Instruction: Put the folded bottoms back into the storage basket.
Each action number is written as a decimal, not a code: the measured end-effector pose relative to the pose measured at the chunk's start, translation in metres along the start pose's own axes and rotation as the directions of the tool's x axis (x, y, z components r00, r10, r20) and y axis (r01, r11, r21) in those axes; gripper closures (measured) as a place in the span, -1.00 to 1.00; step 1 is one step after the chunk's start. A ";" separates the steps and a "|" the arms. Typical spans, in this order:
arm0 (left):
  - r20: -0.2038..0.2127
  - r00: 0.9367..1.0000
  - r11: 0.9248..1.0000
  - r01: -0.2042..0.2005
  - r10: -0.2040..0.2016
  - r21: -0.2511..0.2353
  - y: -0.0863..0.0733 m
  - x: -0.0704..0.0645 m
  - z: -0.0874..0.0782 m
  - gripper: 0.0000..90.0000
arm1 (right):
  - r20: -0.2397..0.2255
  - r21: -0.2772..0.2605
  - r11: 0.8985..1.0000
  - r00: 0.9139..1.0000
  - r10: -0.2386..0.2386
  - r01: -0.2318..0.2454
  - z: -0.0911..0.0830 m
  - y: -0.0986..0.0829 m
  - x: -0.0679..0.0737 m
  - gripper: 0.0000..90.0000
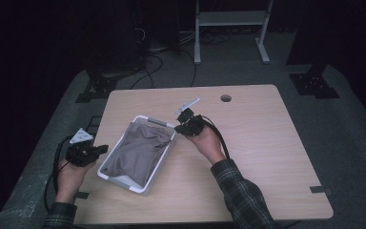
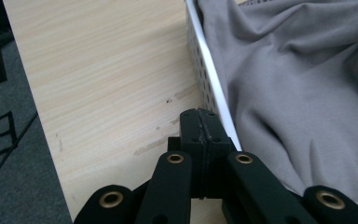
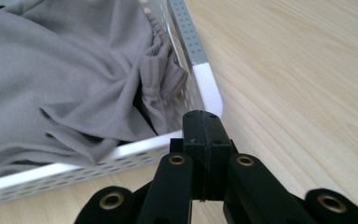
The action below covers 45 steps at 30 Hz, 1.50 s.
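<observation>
A white perforated basket (image 1: 106, 174) sits on the left half of the wooden table, with a crumpled grey cloth (image 1: 138, 150) inside. My left gripper (image 1: 102, 150) hovers at the basket's left side, jaws pressed together with nothing between them. In the left gripper view its tips (image 2: 200, 121) stand just outside the basket wall (image 2: 205, 79), next to the grey cloth (image 2: 303, 93). My right gripper (image 1: 180, 128) is at the basket's far right corner, shut and empty. In the right gripper view its tips (image 3: 204, 126) hang over the white rim (image 3: 135, 151), the cloth (image 3: 65, 79) beyond.
The table (image 1: 267, 157) has a round cable hole (image 1: 226, 98) near its far edge. A metal stand (image 1: 231, 19) and cables lie on the floor behind. A tape mark (image 1: 320, 190) sits at the right edge. Bare tabletop (image 2: 107, 79) lies left of the basket.
</observation>
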State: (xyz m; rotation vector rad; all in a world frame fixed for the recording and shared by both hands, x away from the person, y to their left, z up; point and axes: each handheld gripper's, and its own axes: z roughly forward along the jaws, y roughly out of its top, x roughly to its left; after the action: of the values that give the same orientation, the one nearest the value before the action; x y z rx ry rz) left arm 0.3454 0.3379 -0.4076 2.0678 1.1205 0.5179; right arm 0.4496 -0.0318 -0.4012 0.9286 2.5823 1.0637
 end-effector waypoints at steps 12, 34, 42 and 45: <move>0.025 1.000 1.000 -0.007 0.006 0.029 -0.001 -0.006 0.008 1.00 | 0.001 0.012 1.000 1.000 0.014 -0.014 0.002 -0.007 -0.004 1.00; 0.082 0.996 0.999 -0.026 0.024 0.021 0.007 -0.024 0.016 1.00 | 0.007 0.043 0.999 1.000 0.015 -0.015 0.009 -0.011 -0.005 1.00; 0.098 0.994 0.999 -0.048 0.046 0.022 0.011 -0.032 0.021 1.00 | -0.006 0.050 0.999 1.000 0.003 -0.003 0.012 -0.012 -0.002 1.00; 0.097 0.994 0.999 -0.048 0.045 0.025 0.012 -0.033 0.021 1.00 | -0.020 0.045 0.999 1.000 0.001 0.000 0.013 -0.012 -0.001 1.00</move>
State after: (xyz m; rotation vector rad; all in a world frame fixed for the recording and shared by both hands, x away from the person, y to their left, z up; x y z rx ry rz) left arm 0.3474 0.2975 -0.4132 2.1234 1.0307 0.4223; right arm 0.4501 -0.0316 -0.4186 0.9335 2.6325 1.0238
